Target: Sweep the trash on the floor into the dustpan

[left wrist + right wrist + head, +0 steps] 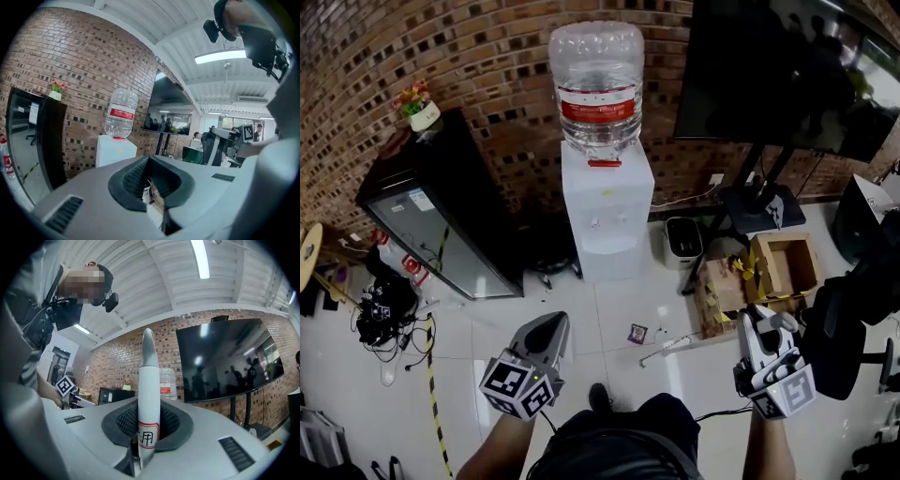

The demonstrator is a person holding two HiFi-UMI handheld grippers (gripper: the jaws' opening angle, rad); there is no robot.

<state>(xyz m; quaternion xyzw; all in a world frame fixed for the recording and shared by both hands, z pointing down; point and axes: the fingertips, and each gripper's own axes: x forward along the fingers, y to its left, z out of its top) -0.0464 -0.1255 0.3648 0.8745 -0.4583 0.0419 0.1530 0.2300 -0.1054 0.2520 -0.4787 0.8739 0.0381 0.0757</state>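
Note:
A small dark wrapper (pixel 637 333) lies on the white tiled floor in front of my feet, with tiny scraps (pixel 663 338) and a thin white strip (pixel 673 348) beside it. My right gripper (pixel 757 321) (pixel 148 427) is shut on a white handle (pixel 148 380) with a red-framed label. The handle sticks up past the jaws; its lower end is hidden. My left gripper (pixel 548 328) (pixel 152 187) hangs at the lower left with its jaws together and nothing between them. No dustpan shows in any view.
A water dispenser (pixel 605 202) stands against the brick wall, with a black cabinet (pixel 441 216) to its left. A TV on a stand (pixel 787 66), an open cardboard box (pixel 783 264) and a black office chair (pixel 839 337) are on the right. Cables (pixel 384 314) lie at the left.

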